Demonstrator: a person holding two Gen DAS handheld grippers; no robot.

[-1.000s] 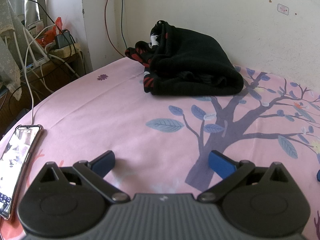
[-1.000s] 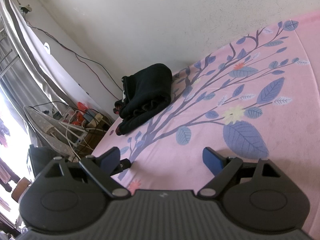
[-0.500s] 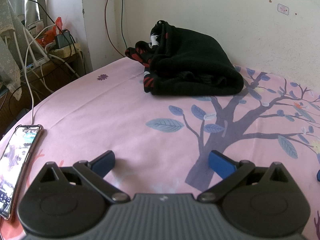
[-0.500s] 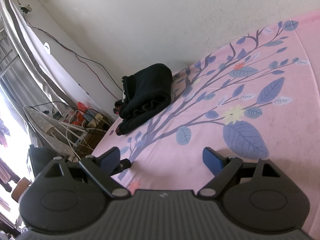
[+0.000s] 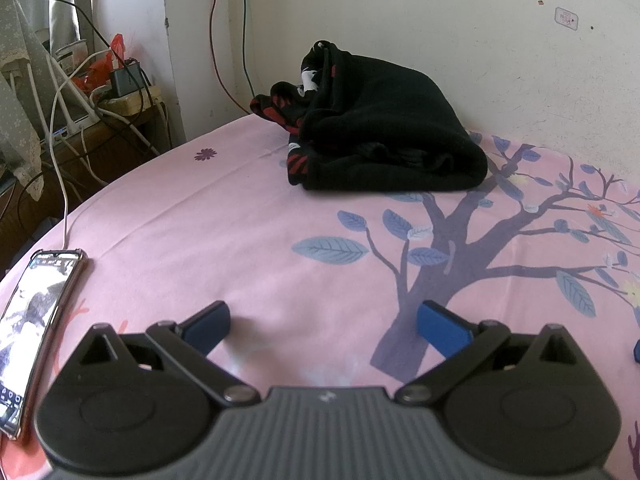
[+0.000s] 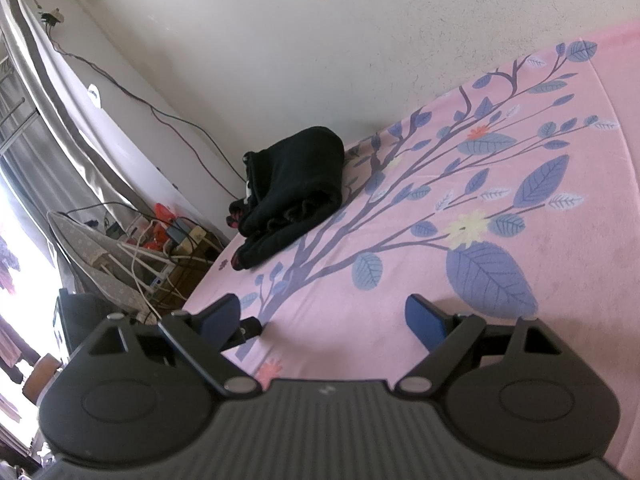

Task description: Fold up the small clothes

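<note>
No change over the last second: left gripper (image 5: 322, 322) and right gripper (image 6: 322, 314) both sit still, jaws wide open and empty, well short of the bundled black fleece garment (image 5: 384, 136) by the wall on the pink tree-print bedsheet (image 5: 200, 224), so folding looks done or paused.

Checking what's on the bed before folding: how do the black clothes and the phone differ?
The black clothes lie bunched in a soft heap near the wall; the phone lies flat at the bed's near edge. The clothes are dark with red markings; the phone's screen is lit and a white cable runs to it. Both rest on the pink sheet, untouched by the tongs.
</note>
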